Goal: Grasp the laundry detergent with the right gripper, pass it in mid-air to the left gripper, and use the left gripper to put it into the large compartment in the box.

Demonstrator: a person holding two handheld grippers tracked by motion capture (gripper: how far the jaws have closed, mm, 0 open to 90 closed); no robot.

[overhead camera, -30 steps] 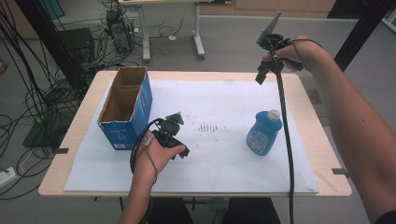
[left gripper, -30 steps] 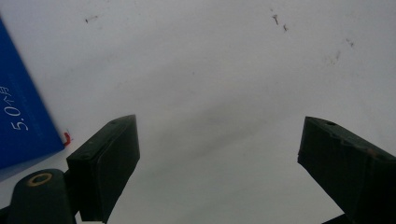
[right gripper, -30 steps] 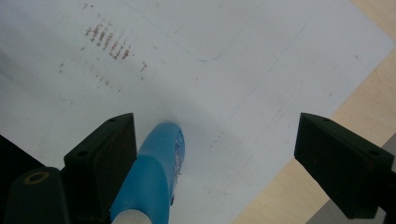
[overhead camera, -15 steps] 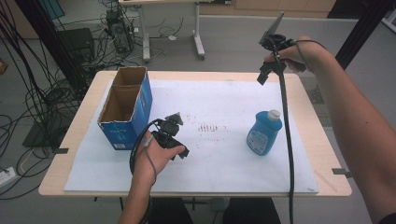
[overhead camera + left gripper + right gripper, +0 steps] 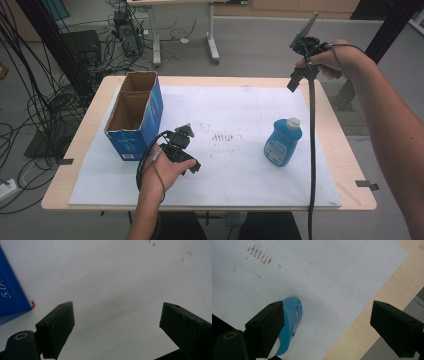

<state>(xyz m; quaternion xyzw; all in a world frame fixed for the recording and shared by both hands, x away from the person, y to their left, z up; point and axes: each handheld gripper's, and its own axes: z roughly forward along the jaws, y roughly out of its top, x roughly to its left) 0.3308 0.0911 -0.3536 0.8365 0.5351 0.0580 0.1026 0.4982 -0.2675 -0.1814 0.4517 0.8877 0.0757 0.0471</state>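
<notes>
My left gripper [image 5: 183, 146] rests low over the white sheet [image 5: 240, 115], just right of an open blue cardboard box [image 5: 134, 116]. In the left gripper view its jaws [image 5: 117, 312] stand wide open with bare sheet between them and the box's blue wall [image 5: 10, 295] at the left edge. My right gripper [image 5: 296, 79] is held high above the table's far right side, open. The right gripper view looks down past its jaws [image 5: 325, 310] on a blue bottle [image 5: 294, 321], partly hidden by one jaw. That bottle [image 5: 282, 143], white-capped, stands upright on the sheet's right part.
A patch of brown smudge marks [image 5: 223, 136] lies mid-sheet. The wooden table [image 5: 345, 150] shows as a bare strip around the sheet. The right gripper's cable [image 5: 312, 150] hangs down across the table's right side. Cables and desk legs stand on the floor beyond.
The right hand has drifted slightly to the right, still held high. The left gripper, box and bottle have not moved.
</notes>
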